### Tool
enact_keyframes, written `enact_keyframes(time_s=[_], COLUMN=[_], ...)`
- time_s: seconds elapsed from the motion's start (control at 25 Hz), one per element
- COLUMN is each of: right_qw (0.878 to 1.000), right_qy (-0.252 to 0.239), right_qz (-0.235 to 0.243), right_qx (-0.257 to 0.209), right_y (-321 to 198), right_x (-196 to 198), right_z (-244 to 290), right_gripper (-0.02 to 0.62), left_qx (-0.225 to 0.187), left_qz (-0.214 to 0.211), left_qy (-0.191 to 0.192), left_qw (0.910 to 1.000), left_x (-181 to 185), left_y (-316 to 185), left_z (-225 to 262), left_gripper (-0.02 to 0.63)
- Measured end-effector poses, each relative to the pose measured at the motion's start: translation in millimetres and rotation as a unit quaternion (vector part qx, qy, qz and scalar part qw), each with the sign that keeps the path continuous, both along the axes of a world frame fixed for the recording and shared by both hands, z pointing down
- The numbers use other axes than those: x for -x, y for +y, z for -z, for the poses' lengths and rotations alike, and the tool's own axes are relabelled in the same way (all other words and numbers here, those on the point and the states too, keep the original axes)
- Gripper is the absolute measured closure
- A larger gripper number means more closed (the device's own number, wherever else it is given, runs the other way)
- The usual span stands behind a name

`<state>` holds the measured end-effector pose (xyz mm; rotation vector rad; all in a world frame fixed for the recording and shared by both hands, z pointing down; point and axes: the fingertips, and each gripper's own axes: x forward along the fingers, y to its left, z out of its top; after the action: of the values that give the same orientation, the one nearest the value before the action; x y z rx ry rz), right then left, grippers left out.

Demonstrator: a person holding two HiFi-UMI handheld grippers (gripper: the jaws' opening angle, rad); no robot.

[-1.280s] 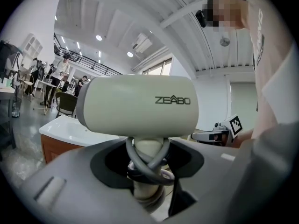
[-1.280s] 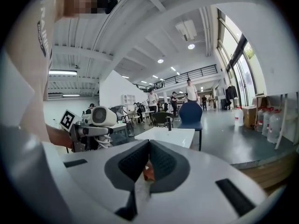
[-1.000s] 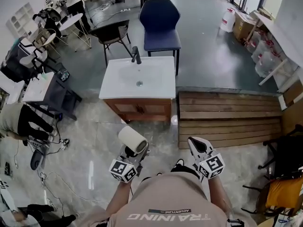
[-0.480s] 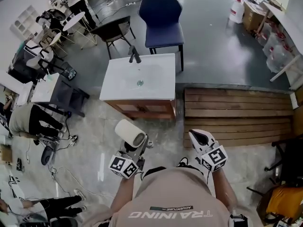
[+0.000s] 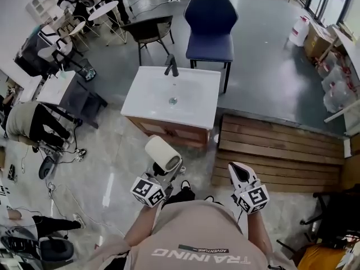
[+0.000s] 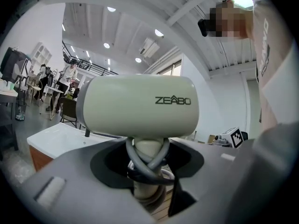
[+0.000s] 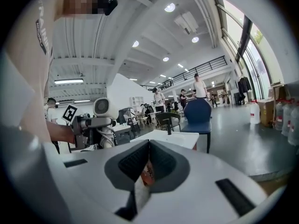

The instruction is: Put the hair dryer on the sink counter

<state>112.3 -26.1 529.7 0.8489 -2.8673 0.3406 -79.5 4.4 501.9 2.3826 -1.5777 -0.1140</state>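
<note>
A cream hair dryer (image 5: 163,153) stands upright in my left gripper (image 5: 162,173), whose jaws are shut on its handle, where the grey cord is wound. In the left gripper view the hair dryer (image 6: 138,106) fills the middle, above the left gripper (image 6: 147,171). The white sink counter (image 5: 147,103) with its dark faucet (image 5: 171,66) lies ahead on a wooden cabinet, a short step beyond the dryer. My right gripper (image 5: 236,170) is held level on the right, shut and empty. In the right gripper view the right gripper (image 7: 145,167) points past the counter (image 7: 173,136).
A blue chair (image 5: 211,21) and a black chair (image 5: 149,30) stand behind the sink. A low wooden platform (image 5: 275,151) lies to its right. People, small tables and cables crowd the left side. Water jugs and boxes line the far right.
The view has swung, so the sink counter now sits further right and lower in the head view. Both grippers hold the same pose before the body, the dryer still gripped.
</note>
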Motion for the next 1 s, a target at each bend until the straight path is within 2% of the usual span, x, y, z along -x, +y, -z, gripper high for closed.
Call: enact_keyframes(time_s=[0.16, 0.32, 0.52, 0.76, 1.0], right_qw=[1.000, 1.000, 0.999, 0.999, 0.998], right_qy=[0.009, 0.010, 0.011, 0.013, 0.034], right_qz=[-0.010, -0.028, -0.035, -0.045, -0.044], right_qx=[-0.015, -0.009, -0.008, -0.003, -0.003], right_y=[-17, -31, -47, -53, -60], right_x=[18, 42, 85, 132, 147], right_z=[9, 7, 7, 0, -1], right_gripper=[0.589, 0.589, 0.589, 0.589, 0.589], left_qx=[0.006, 0.009, 0.013, 0.039, 0.049], left_qz=[-0.013, -0.029, -0.055, -0.071, -0.078], left_qy=[0.003, 0.012, 0.007, 0.026, 0.037], left_qw=[0.9999, 0.9995, 0.9984, 0.9964, 0.9951], left_x=[19, 41, 70, 106, 120], left_y=[-22, -44, -61, -66, -76], left_z=[-6, -8, -11, -36, -48], left_gripper=[0.396, 0.396, 0.396, 0.396, 0.396])
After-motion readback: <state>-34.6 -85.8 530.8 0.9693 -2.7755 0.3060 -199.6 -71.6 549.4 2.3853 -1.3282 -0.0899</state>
